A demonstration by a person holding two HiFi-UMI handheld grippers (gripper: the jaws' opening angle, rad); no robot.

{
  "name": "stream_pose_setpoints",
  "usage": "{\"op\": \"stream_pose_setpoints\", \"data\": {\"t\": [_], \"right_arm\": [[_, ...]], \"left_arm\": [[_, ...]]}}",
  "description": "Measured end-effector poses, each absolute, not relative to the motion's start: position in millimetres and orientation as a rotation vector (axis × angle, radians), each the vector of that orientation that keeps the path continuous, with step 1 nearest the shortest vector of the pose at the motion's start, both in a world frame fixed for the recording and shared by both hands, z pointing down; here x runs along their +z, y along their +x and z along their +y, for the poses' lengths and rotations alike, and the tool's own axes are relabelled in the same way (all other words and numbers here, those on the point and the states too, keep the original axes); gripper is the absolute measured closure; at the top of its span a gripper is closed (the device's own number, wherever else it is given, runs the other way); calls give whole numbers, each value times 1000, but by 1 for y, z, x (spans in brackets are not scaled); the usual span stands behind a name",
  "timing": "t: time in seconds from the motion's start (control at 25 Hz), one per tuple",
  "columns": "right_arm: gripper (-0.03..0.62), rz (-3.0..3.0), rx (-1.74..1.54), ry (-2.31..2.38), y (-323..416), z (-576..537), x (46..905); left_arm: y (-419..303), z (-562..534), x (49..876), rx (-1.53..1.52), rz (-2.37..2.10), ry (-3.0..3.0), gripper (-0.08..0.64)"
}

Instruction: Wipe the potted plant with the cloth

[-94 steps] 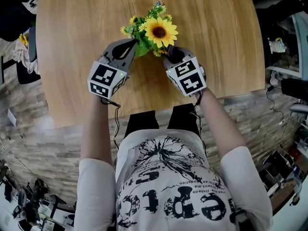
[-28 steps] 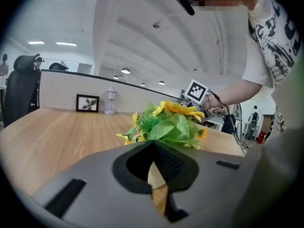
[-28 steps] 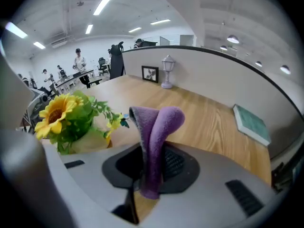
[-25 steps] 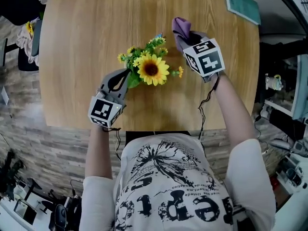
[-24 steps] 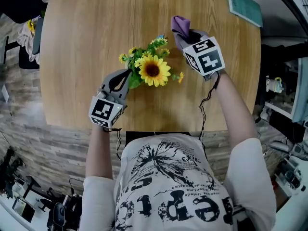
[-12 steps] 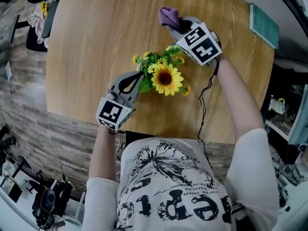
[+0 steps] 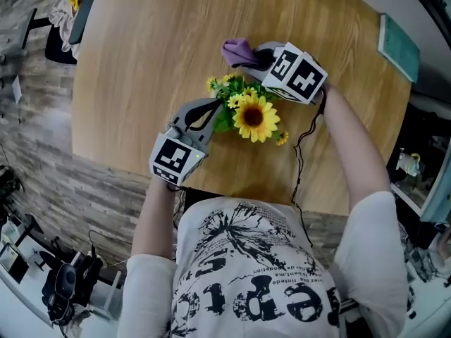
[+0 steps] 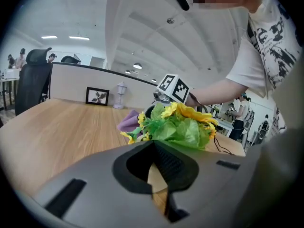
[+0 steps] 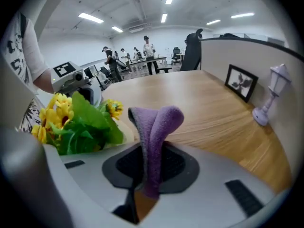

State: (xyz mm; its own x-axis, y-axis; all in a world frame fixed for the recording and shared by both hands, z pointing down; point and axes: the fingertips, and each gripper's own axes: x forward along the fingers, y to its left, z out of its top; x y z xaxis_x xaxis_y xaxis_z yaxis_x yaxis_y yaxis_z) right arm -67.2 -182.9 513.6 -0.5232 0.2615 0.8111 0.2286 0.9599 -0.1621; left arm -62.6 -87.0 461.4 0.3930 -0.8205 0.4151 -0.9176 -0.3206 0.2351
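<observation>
The right gripper [image 9: 145,148] has its jaws clamped on the cloth [image 9: 154,125], a soft purple fleece folded into a loop that stands up out of the pads. The left gripper [image 8: 154,145] has its jaws together with nothing between them; only bare wood shows through the slot behind the tips.

The potted plant [image 7: 254,111] is a bunch of green leaves with one big sunflower [image 7: 257,117], dark in the middle, and smaller yellow blooms around it. Its pot is hidden under the leaves in the head view, and the left gripper's own body covers it in the left gripper view; how the cloth's lower end lies cannot be made out past the pads.

On the wooden table [image 7: 148,41], the plant stands between the two grippers. The left gripper [image 7: 213,108] points in from the near left, its tips at the leaves. The right gripper [image 7: 258,53] reaches round the far right side, and the cloth [image 7: 238,49] sits just beyond the far blooms, close to them; whether it touches them I cannot tell. In the right gripper view the plant [image 9: 78,125] lies just left of the cloth.
</observation>
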Motion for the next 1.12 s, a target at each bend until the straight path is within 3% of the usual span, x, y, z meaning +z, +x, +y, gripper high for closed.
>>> {"op": "stream_pose_setpoints", "data": {"t": [1.12], "right_arm": [[518, -1849, -176, -772, -24, -120, 521]], "left_arm": [[-81, -83, 466, 209, -1469, 2179, 557]]}}
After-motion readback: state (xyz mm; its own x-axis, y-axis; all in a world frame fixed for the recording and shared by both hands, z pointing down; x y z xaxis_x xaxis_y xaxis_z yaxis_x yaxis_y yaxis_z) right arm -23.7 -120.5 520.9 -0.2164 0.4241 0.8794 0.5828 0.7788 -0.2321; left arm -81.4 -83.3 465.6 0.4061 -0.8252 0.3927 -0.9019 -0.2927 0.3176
